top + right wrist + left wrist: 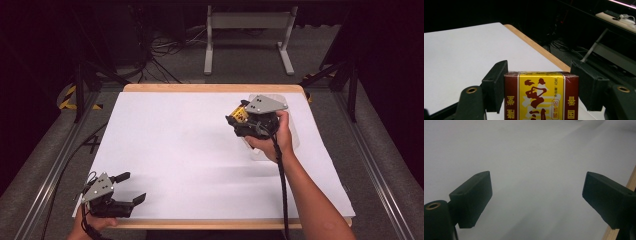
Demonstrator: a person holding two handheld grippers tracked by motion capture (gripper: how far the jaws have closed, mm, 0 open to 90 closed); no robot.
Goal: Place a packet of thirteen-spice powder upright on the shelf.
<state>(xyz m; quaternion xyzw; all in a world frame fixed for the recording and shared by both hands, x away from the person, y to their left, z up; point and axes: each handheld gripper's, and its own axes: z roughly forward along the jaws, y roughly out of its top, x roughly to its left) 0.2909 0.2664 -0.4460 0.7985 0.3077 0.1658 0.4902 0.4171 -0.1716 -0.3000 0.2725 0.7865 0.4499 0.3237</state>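
box clamped and lifted by the right gripper

a small dark red and yellow box [541, 96] is seen clenched between the two black jaws of the right gripper [541, 92], one pad pressed to each side of it. in the right gripper view its printed face is turned toward the camera and appears upside down. in the high view the box [241, 115] is held above the far right part of the white table [175, 150], a little in from the wooden edge [210, 88], and a clear plastic container [294, 131] is partly covered by the right hand [275, 140]. the left gripper [131, 187] is kept at the near left corner of the table, its jaws spread wide with nothing between them; white surface is shown under them in the left gripper view.
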